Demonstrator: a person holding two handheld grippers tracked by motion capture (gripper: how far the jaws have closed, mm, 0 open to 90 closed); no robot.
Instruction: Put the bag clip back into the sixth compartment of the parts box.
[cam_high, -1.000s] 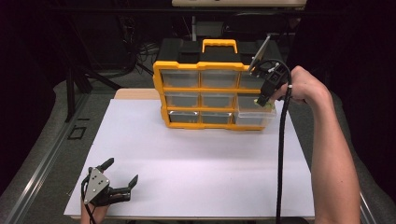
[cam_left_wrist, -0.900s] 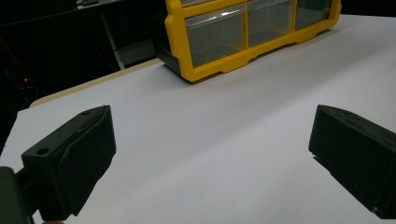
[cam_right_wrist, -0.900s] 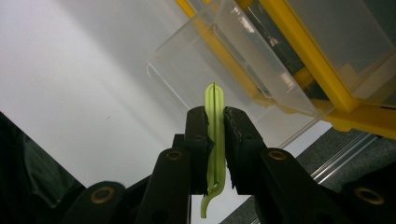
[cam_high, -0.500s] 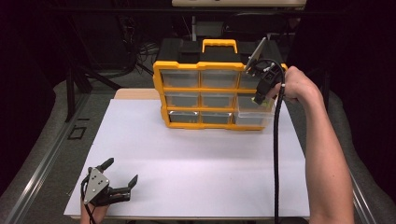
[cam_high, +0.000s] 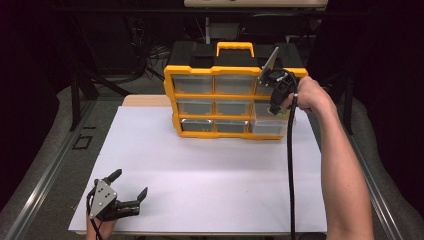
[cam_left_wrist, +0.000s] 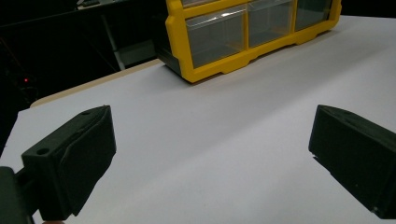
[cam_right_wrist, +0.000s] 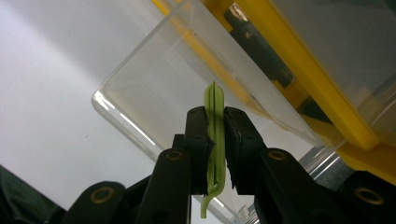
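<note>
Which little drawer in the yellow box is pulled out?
The bottom right drawer of the yellow organizer is the one. It sticks out toward the table's front, under the right gripper, while the other clear drawers sit flush in the frame.

A thin, flat, pale green plastic piece (cam_right_wrist: 214, 135) stands on edge, clamped between the pads of the right tool (cam_right_wrist: 215, 140), its rounded tip poking above them. It hangs over the clear plastic drawer (cam_right_wrist: 177, 93), pulled out at the lower right of the yellow organizer (cam_high: 220, 90), far on the bench.
</note>
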